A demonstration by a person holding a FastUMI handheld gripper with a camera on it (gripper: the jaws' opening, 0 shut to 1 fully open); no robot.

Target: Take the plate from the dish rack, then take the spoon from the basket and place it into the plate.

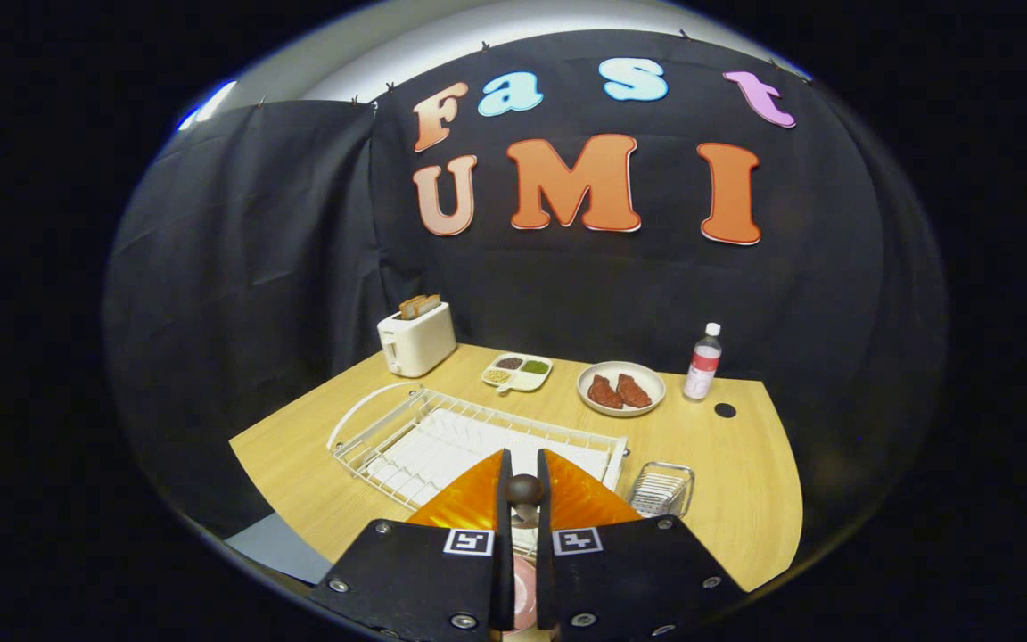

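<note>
My gripper (523, 465) has its fingers drawn close together on a spoon (523, 490). The spoon's dark rounded end shows in the narrow gap between them, and a pink part of it lies lower in the same gap. An orange ribbed plate (464, 504) sits directly under and just ahead of the fingers, spreading out on both sides of them. It overlaps the near edge of the white wire dish rack (406, 437). To the right of the fingers, beside the rack, stands a small wire basket (661, 489).
On the wooden table (745, 499), beyond the rack, stand a white toaster (415, 339), a divided dish of condiments (518, 372), a plate of red meat (620, 389) and a small bottle (702, 362). A dark round spot (725, 410) lies near the bottle.
</note>
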